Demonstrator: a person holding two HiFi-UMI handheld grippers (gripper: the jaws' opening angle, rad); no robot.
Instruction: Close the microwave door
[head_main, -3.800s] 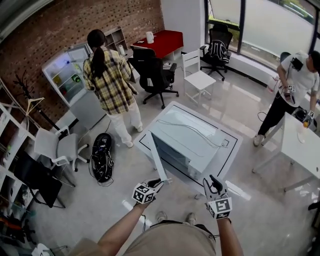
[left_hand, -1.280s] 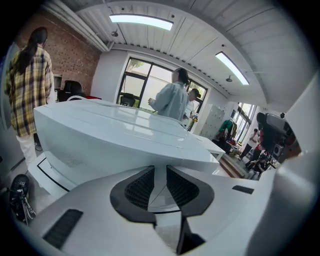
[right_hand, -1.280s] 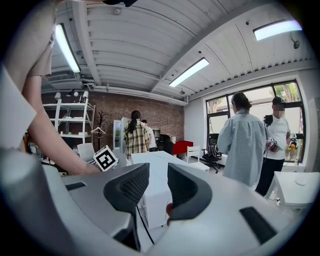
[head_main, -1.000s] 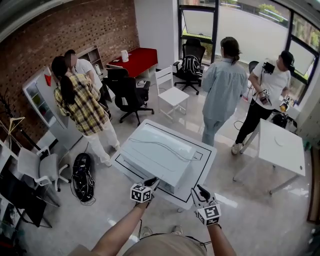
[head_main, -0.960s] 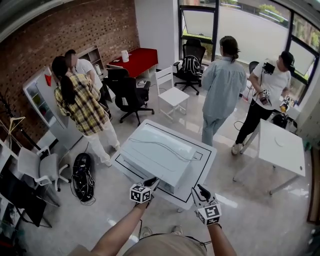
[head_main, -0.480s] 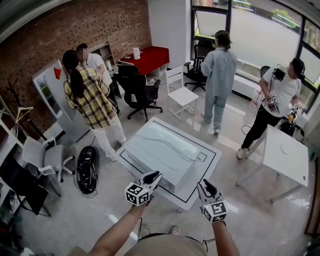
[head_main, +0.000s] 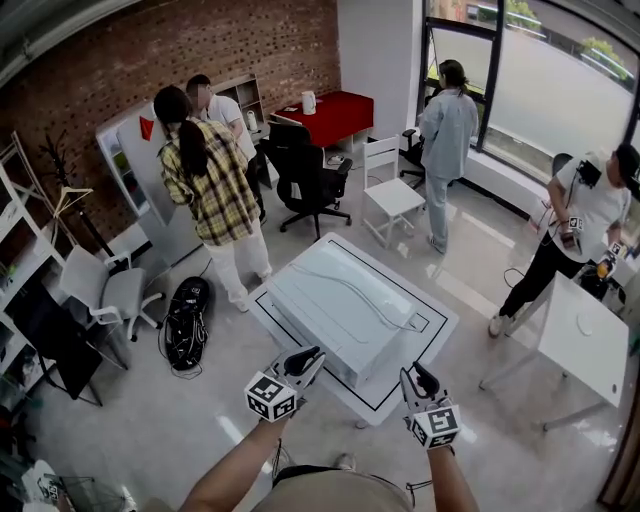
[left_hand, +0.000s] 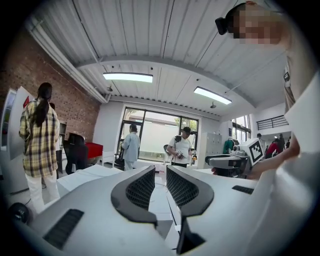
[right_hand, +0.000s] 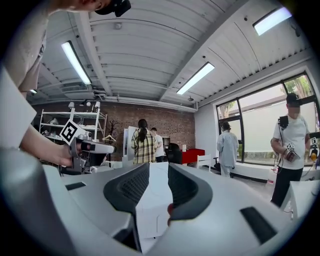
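The white microwave (head_main: 345, 305) stands on a small white table (head_main: 442, 322) with a black outline, its door flat against its front. My left gripper (head_main: 308, 358) hovers just off the microwave's near left corner, jaws nearly together and holding nothing. By the table's near right edge, my right gripper (head_main: 416, 374) has its jaws close together too, and empty. The left gripper view looks along its own jaws (left_hand: 160, 172) over the table, with the right gripper (left_hand: 225, 161) off to the side. A white panel shows through the slit of the right gripper (right_hand: 159, 170).
A person in a plaid shirt (head_main: 210, 190) stands beyond the table beside a black office chair (head_main: 310, 170). A black backpack (head_main: 185, 320) lies on the floor at left. A white chair (head_main: 390, 195) is behind, a second white table (head_main: 590, 345) and another person (head_main: 585, 215) at right.
The microwave door, open 3.8 s ago, is now closed. Over the last second both grippers drew slightly back from the microwave, and the person in light blue walked toward the window.
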